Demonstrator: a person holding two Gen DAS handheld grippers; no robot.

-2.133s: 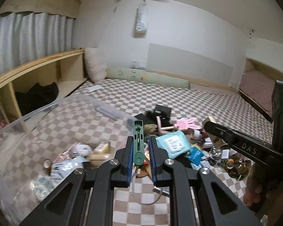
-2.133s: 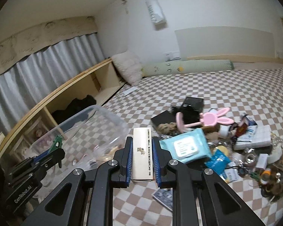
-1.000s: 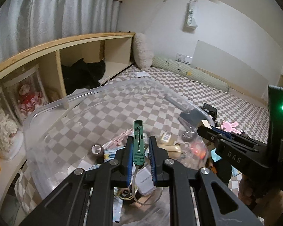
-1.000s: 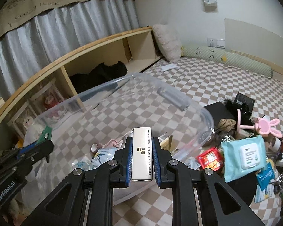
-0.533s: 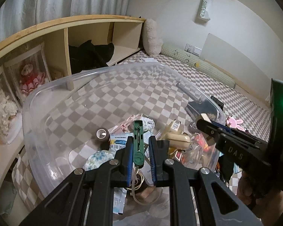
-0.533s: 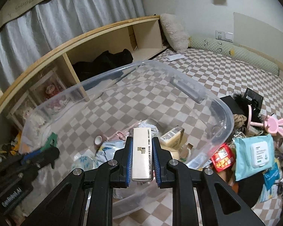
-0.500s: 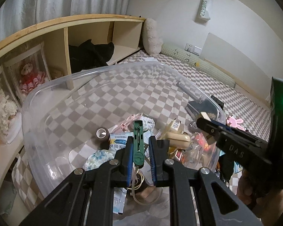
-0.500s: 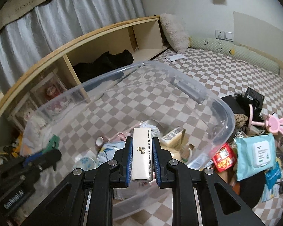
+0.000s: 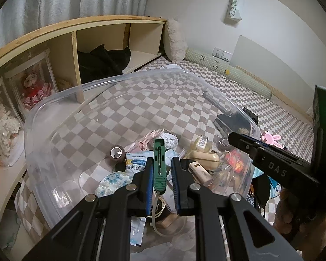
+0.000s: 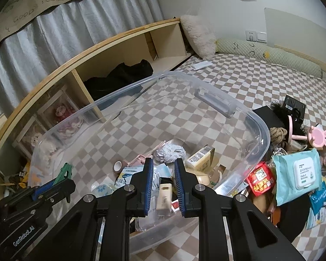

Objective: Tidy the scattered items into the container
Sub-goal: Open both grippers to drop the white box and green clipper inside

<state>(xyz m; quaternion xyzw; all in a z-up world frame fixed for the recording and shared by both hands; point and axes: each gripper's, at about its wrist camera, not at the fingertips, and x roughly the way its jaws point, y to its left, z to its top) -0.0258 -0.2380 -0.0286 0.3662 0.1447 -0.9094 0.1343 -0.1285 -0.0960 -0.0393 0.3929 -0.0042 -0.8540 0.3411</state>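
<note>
My left gripper is clenched on a green clip. The clip sticks up between the fingers. A pale cord hangs down from it in a loop. This gripper hangs over the bin, and the bin's clear wall curves around in front of it and to its left.

My right gripper is let go, with its fingers apart and nothing between them. Right under the gap lies a cream box, down in the bin among the other things. This gripper is over the near edge of the bin, and my left gripper is off to its left.

More things lie in the bin ahead of my right gripper. A tape roll is ahead and a bit left. A crumpled ball is straight ahead. A yellow pack is ahead and a bit right.

Outside the bin, to the right of my right gripper, things lie in a pile on the bed. A red pack leans by the bin wall. A blue wipes pack is just past it. A pink bunny is farther ahead of that.
</note>
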